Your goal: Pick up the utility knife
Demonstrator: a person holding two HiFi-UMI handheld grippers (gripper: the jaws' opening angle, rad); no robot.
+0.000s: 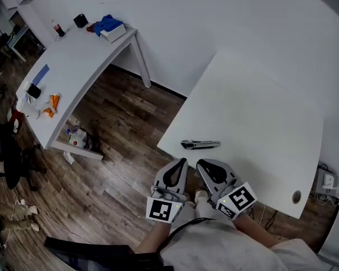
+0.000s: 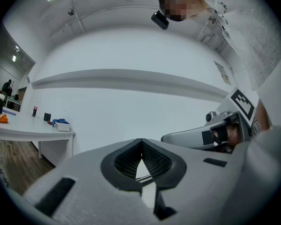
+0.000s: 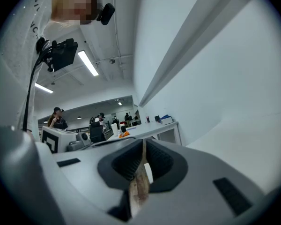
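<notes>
Plainly, nothing is done yet. Head view: the knife [image 1: 200,144] lies untouched on the table [image 1: 260,112] near its edge, just ahead of my left claw [image 1: 182,164] and right claw [image 1: 203,166]. Left gripper view: jaws together, empty. Right gripper view: jaws together too, nothing held. Opening, reaching and gripping are all left, I judge.

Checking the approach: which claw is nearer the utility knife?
Left, only narrowly. The left claw, shut, is just short of the left end of the utility knife; the right claw, also shut, is just short of its middle.
</notes>
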